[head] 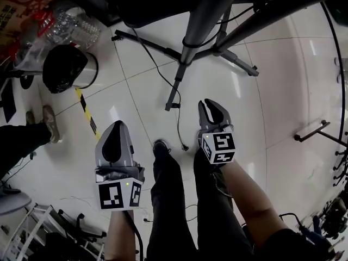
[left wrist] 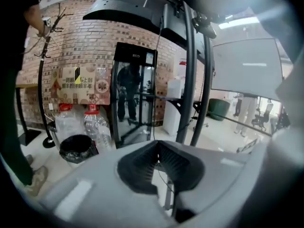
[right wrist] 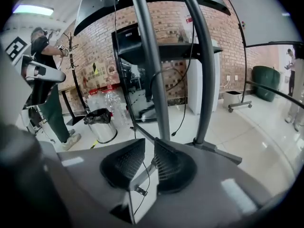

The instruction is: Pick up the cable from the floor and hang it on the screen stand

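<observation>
Reading right gripper (right wrist: 148, 144) as released: pads apart by a narrow slot, nothing pinched. Through the slot, only floor, a stand foot and a thin run of cable beyond, untouched. Reading left gripper (left wrist: 157, 146) as clenched on nothing: pad tips together, empty. Both held low over the white tile floor (head: 261, 91), right one further forward than the left. Cable (head: 178, 125) flat on the tiles, trailing from under the screen stand (head: 191, 34), past its near foot. Loose end just left of the right gripper, beside a dark shoe (head: 160, 147). Not yet on the stand. Further left: yellow-black floor tape (head: 86, 110), black-lined bin (head: 65, 67), clear water bottles (head: 73, 29). Another person's shoe (head: 50, 123) near the left edge.
</observation>
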`<act>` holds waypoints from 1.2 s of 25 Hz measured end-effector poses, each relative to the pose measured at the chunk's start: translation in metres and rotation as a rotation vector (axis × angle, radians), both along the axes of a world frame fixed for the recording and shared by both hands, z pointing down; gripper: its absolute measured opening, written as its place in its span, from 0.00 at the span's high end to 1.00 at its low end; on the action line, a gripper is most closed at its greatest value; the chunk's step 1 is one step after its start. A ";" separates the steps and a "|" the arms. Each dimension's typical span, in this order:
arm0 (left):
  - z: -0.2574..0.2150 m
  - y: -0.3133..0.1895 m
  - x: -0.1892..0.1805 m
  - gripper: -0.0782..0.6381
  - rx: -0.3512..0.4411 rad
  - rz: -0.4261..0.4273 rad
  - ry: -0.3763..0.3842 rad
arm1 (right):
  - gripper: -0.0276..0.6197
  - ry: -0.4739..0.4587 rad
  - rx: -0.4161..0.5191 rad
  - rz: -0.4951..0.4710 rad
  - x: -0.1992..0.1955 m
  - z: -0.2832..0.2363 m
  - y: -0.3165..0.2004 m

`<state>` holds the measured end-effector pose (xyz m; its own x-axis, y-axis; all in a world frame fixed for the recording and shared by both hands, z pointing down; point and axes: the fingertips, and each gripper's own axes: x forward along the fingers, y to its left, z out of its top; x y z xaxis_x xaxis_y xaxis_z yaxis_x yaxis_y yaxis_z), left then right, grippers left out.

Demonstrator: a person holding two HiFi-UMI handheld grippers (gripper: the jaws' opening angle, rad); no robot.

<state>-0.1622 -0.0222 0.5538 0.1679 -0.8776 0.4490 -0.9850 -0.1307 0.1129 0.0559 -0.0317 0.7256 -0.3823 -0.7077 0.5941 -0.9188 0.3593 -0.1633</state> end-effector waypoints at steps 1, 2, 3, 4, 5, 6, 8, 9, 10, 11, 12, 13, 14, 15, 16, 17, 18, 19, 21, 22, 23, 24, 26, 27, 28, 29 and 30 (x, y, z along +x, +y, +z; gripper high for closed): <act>0.015 -0.001 -0.004 0.88 -0.016 -0.005 0.004 | 0.86 0.007 -0.019 -0.011 -0.004 0.014 0.003; 0.029 -0.001 -0.008 0.88 -0.030 -0.015 0.010 | 0.86 0.012 -0.039 -0.025 -0.008 0.028 0.005; 0.041 -0.002 -0.012 0.88 -0.041 -0.029 0.016 | 0.86 0.015 -0.062 -0.043 -0.012 0.041 0.008; 0.051 -0.002 -0.015 0.88 -0.048 -0.044 0.024 | 0.86 0.016 -0.083 -0.061 -0.015 0.054 0.010; 0.060 -0.002 -0.017 0.88 -0.050 -0.056 0.031 | 0.86 0.015 -0.097 -0.077 -0.019 0.064 0.010; 0.068 -0.003 -0.018 0.88 -0.052 -0.062 0.038 | 0.86 0.016 -0.106 -0.091 -0.022 0.074 0.010; 0.084 -0.003 -0.018 0.88 -0.061 -0.065 0.050 | 0.85 0.023 -0.120 -0.122 -0.028 0.093 0.010; 0.093 -0.002 -0.019 0.88 -0.068 -0.064 0.056 | 0.84 0.028 -0.132 -0.140 -0.031 0.104 0.011; 0.102 -0.001 -0.019 0.88 -0.078 -0.064 0.061 | 0.84 0.032 -0.149 -0.158 -0.035 0.115 0.012; 0.110 0.000 -0.020 0.88 -0.089 -0.064 0.065 | 0.83 0.035 -0.167 -0.175 -0.038 0.126 0.014; 0.118 0.001 -0.020 0.88 -0.101 -0.063 0.068 | 0.82 0.038 -0.184 -0.188 -0.041 0.137 0.015; 0.127 0.003 -0.021 0.88 -0.112 -0.063 0.072 | 0.81 0.040 -0.200 -0.198 -0.043 0.147 0.016; 0.134 0.004 -0.020 0.88 -0.121 -0.062 0.078 | 0.79 0.040 -0.213 -0.206 -0.046 0.157 0.016; 0.142 0.007 -0.020 0.88 -0.131 -0.063 0.085 | 0.78 0.040 -0.227 -0.211 -0.048 0.167 0.016; 0.150 0.010 -0.020 0.88 -0.142 -0.065 0.094 | 0.77 0.040 -0.242 -0.218 -0.050 0.176 0.017; 0.158 0.013 -0.019 0.88 -0.156 -0.067 0.102 | 0.75 0.042 -0.257 -0.226 -0.051 0.185 0.020; 0.166 0.017 -0.018 0.88 -0.176 -0.068 0.109 | 0.74 0.046 -0.272 -0.235 -0.053 0.194 0.022; 0.176 0.020 -0.018 0.88 -0.199 -0.070 0.112 | 0.73 0.051 -0.286 -0.243 -0.054 0.202 0.023; 0.195 0.025 -0.017 0.88 -0.242 -0.078 0.111 | 0.71 0.057 -0.309 -0.259 -0.056 0.217 0.025; 0.205 0.028 -0.017 0.88 -0.251 -0.076 0.109 | 0.71 0.063 -0.318 -0.269 -0.057 0.224 0.026; 0.214 0.030 -0.016 0.88 -0.254 -0.069 0.107 | 0.71 0.073 -0.327 -0.281 -0.058 0.231 0.028; 0.222 0.032 -0.016 0.88 -0.255 -0.061 0.107 | 0.71 0.083 -0.337 -0.293 -0.059 0.239 0.030; 0.234 0.033 -0.014 0.88 -0.263 -0.058 0.117 | 0.71 0.092 -0.360 -0.301 -0.060 0.253 0.033; 0.239 0.033 -0.014 0.88 -0.268 -0.059 0.126 | 0.71 0.091 -0.374 -0.299 -0.060 0.260 0.033; 0.244 0.033 -0.014 0.88 -0.273 -0.056 0.132 | 0.71 0.090 -0.389 -0.296 -0.060 0.267 0.034; 0.248 0.033 -0.013 0.88 -0.278 -0.051 0.135 | 0.71 0.089 -0.406 -0.293 -0.060 0.274 0.035; 0.252 0.033 -0.013 0.88 -0.280 -0.044 0.135 | 0.71 0.090 -0.425 -0.291 -0.060 0.282 0.037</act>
